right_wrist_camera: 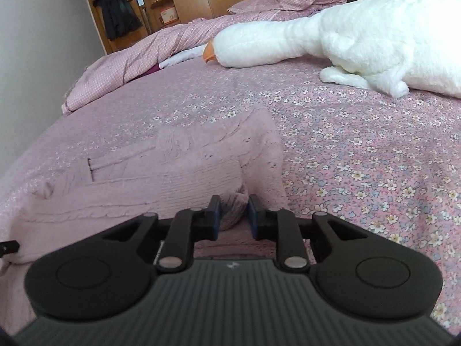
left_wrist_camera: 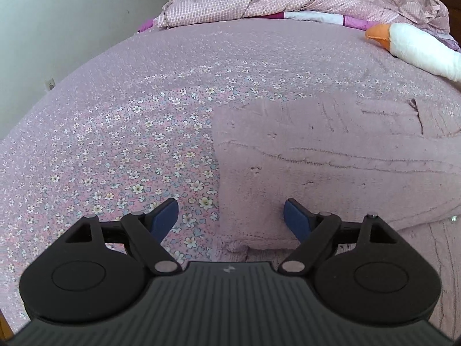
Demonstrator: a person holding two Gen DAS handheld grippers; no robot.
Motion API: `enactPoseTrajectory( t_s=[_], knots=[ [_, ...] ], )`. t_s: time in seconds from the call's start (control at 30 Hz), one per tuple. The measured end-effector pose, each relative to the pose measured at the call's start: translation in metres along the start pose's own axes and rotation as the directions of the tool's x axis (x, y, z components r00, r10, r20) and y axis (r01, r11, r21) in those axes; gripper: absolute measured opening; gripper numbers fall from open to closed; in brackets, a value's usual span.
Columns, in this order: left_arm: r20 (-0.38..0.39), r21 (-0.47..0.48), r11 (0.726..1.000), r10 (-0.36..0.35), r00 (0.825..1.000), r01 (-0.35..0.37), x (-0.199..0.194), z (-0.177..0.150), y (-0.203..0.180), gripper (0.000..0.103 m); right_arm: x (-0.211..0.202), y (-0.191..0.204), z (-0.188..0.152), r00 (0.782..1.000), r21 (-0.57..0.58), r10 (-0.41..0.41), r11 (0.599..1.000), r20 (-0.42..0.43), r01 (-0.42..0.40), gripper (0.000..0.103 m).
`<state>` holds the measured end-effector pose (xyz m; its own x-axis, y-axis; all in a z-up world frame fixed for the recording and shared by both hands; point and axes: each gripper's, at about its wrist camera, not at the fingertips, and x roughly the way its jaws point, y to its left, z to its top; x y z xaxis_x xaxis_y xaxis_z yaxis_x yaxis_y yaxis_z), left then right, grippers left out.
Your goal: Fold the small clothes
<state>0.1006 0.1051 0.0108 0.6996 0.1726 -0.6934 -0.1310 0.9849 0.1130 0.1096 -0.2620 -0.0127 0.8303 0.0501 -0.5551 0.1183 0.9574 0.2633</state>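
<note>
Left gripper (left_wrist_camera: pixel 231 216) hangs wide open over the pink sweater's (left_wrist_camera: pixel 331 155) edge, while right gripper (right_wrist_camera: pixel 234 213) pinches its bunched cuff.

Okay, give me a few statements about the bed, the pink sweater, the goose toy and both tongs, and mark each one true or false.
1. The left tongs are wide open, gripping nothing. True.
2. The right tongs are wide open over bare bedspread. False: they are closed down on a bunched bit of the pink sweater.
3. The white goose plush lies on the sweater. False: it lies apart, farther up the bed.
4. The bedspread has a small flower print. True.
</note>
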Motion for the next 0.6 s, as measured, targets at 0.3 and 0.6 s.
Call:
enactPoseTrajectory(
  t_s=[0.3, 0.6],
  knots=[
    [0.006, 0.04, 0.999, -0.024, 1.0, 0.024, -0.04, -0.012, -0.001, 0.086, -0.033, -0.006, 0.003, 1.0, 0.024, -0.006, 1.0, 0.025, 0.005, 0.028],
    [0.025, 0.061, 0.994, -0.091, 0.996, 0.089, -0.096, -0.02, 0.002, 0.086, -0.093, 0.016, -0.016, 0.987, -0.122, 0.155, 0.98, -0.028, -0.157, 0.046]
  ],
)
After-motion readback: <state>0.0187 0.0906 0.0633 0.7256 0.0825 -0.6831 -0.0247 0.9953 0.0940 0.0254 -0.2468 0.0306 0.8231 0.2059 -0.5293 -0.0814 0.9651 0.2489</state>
